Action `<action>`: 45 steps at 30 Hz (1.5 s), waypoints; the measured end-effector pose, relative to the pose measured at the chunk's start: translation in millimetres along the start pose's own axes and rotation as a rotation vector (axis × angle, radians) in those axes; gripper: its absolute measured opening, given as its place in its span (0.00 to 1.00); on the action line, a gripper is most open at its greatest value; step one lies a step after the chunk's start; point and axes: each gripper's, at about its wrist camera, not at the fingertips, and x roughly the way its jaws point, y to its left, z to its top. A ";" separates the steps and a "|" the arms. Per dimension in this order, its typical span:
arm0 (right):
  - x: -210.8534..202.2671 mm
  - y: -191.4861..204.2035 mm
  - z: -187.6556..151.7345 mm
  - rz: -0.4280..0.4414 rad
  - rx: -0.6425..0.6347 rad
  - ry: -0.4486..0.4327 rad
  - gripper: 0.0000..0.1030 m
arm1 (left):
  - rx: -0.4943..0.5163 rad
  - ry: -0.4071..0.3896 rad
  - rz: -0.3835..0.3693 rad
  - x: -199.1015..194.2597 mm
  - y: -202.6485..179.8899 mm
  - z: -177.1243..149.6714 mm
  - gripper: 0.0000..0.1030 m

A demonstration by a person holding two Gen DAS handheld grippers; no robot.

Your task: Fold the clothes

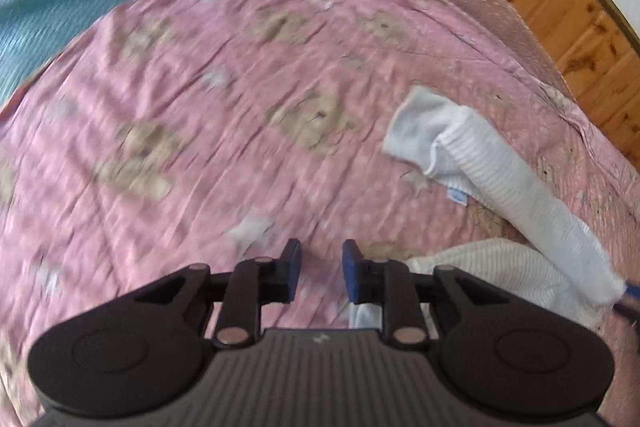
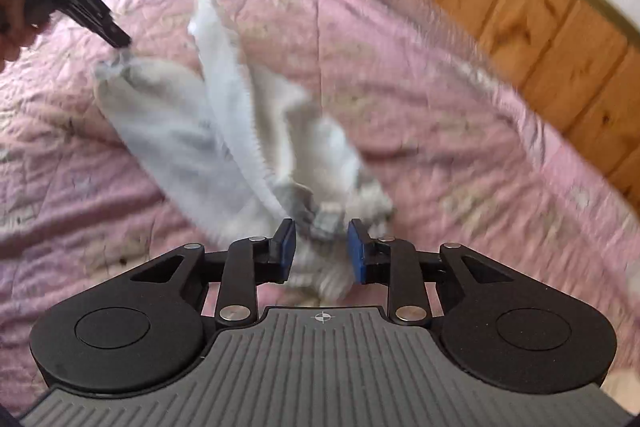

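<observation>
On the pink bedspread [image 1: 200, 115] the white garment [image 1: 500, 171] lies bunched and stretched, not folded. Left gripper [image 1: 320, 267] jaws look apart and empty, though the right view suggests it touches a corner; right gripper [image 2: 321, 247] jaws apart around cloth.

A bed with a pink quilted cover [image 1: 208, 99], printed with beige bear shapes and small white marks, creased in many places. Behind it, a wooden headboard [image 1: 560, 11] with a thin brass-coloured edge on top. At the far left end, a blue-green cloth [image 1: 44, 7], blurred, lying against the pink cover. On the right part of the cover, a white ribbed garment [image 1: 492, 163], one end flat on the bed, the rest lifted off it. In the right wrist view, same garment [image 2: 236, 131] blurred above the cover.
</observation>
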 end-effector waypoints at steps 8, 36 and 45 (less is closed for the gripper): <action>-6.9 -53.2 -38.3 0.374 1.043 -0.107 0.51 | -0.234 -0.028 -0.186 -11.5 -14.7 28.8 0.66; 7.9 -73.3 -41.9 0.313 1.268 -0.130 0.06 | -0.130 -0.010 -0.238 -15.6 -59.8 41.7 0.07; 36.8 -75.9 -70.6 0.291 1.254 -0.005 0.06 | -0.130 0.016 -0.172 -7.8 -49.6 1.3 0.07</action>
